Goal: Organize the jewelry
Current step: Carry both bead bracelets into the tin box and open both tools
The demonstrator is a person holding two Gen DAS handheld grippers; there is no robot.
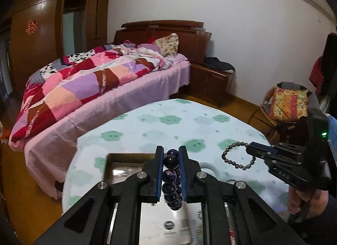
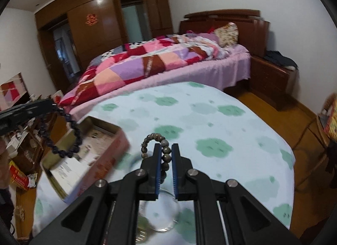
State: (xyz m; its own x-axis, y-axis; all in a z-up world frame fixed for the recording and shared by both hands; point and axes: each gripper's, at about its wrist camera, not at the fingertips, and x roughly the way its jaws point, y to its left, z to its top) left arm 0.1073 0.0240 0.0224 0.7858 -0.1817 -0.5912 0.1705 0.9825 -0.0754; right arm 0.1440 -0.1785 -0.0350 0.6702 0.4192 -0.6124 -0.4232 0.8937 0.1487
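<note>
Left tongs (image 1: 171,173): I have them pinched on the dark bead bracelet (image 1: 170,181), above the tin box (image 2: 88,152).
Right tongs (image 2: 166,169): pinched on the grey bead bracelet (image 2: 163,152), right of the box.
Feel: light, floppy, slippery beads; I grip one bead.

left wrist: faces bed (image 1: 105,89) | right wrist: likewise | shared: table (image 1: 189,122), bed

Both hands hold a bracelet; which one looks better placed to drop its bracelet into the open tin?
Left, probably. The left gripper holds its dark bracelet right over the tin; the right gripper is beside it.
</note>
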